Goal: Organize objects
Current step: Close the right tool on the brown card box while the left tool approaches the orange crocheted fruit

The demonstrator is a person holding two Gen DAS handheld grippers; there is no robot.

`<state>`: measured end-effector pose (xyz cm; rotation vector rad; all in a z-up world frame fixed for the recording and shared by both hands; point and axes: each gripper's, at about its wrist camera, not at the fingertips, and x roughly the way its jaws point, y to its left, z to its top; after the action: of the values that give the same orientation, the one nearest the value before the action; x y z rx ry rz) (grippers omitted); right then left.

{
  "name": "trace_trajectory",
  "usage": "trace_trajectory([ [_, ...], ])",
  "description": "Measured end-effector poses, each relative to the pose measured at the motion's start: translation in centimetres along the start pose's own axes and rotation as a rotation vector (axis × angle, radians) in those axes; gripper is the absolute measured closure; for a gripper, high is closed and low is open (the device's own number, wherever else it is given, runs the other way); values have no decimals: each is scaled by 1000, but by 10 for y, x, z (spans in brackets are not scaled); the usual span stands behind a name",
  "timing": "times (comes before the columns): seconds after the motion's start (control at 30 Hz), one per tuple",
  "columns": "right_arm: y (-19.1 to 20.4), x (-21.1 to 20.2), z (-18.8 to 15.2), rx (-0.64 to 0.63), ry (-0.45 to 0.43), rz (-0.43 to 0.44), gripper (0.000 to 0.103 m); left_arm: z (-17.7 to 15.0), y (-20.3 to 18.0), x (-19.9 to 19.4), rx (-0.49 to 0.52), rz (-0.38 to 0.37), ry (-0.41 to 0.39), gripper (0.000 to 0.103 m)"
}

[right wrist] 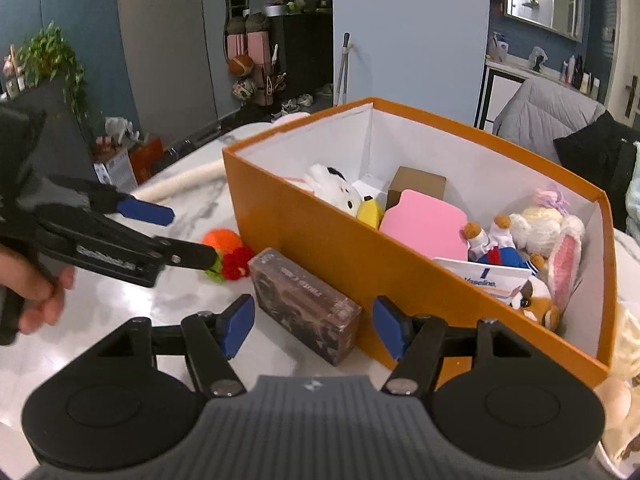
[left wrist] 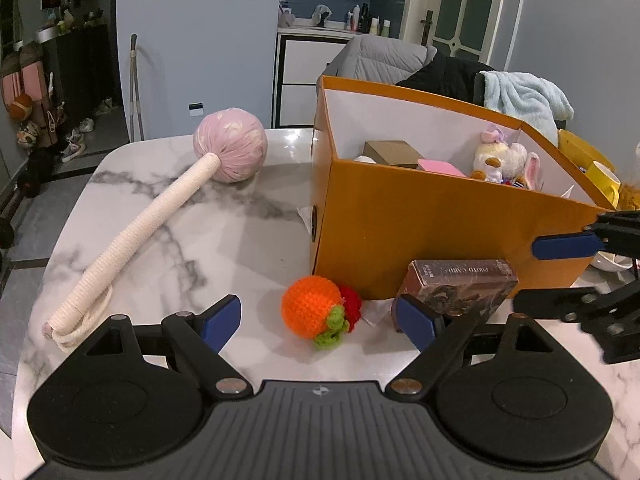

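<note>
Crocheted orange ball with green leaves and a red knitted piece [left wrist: 314, 308] is lying on the white marble tabletop [left wrist: 224, 240], just in front of the near corner of the open orange cardboard box [left wrist: 420, 236]. Beside it, a dark brown rectangular card box wrapped in plastic [right wrist: 306, 304] is lying flat on the tabletop, close against the orange box's long side.

Left gripper [left wrist: 318, 322] is sitting with its blue-padded jaws wide apart and gripping nothing; the crocheted ball is lying between and slightly ahead of the pads, apart from both. Right gripper [right wrist: 314, 326] is standing with its jaws partly open on either side of the near end of the card box, and neither pad is pressing on it. A hand [right wrist: 38, 296] is holding the left gripper's handle at the left edge of the right wrist view.

Inside the orange box are lying a white plush toy [right wrist: 334, 188], a small brown carton [right wrist: 420, 184], a pink pad [right wrist: 426, 226] and a pale plush rabbit with pink ears [right wrist: 548, 232]. Farther along the tabletop, a long cream rope-wrapped stick with a pink fabric ball at its end [left wrist: 230, 144] is lying diagonally, well apart from the orange box.
</note>
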<state>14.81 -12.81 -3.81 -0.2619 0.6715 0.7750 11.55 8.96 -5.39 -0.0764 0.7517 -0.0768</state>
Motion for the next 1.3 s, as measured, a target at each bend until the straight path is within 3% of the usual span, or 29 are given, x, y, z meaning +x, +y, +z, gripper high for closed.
trace_trajectory([
  [0.17,4,14,-6,-49,0,16,36,0,2,2,-25,-7,5,3],
  [0.27,10,24,-10,-95,55,-1,36,-1,1,4,-16,-4,12,3],
  [0.43,12,32,-16,-107,146,70,35,-2,-2,4,-1,-7,12,3],
  [0.5,11,34,-17,-86,195,133,36,-2,-2,4,-2,-7,12,3],
  [0.57,9,34,-17,-37,269,289,37,-2,-2,4,-1,-6,12,3],
  [0.63,11,26,-15,-56,246,335,41,-2,-2,4,0,-5,10,3],
  [0.73,13,14,-5,-82,133,234,41,-1,0,4,-5,-1,7,3],
  [0.87,11,4,3,-81,-12,177,42,-2,1,4,-7,-2,10,3],
  [0.97,15,9,9,-116,-88,124,49,-2,2,4,-3,2,12,3],
  [1.17,15,24,2,-215,-90,21,60,-2,2,4,-2,-1,11,3],
  [1.3,18,28,-8,-297,-79,0,60,-3,2,5,-4,-2,14,3],
])
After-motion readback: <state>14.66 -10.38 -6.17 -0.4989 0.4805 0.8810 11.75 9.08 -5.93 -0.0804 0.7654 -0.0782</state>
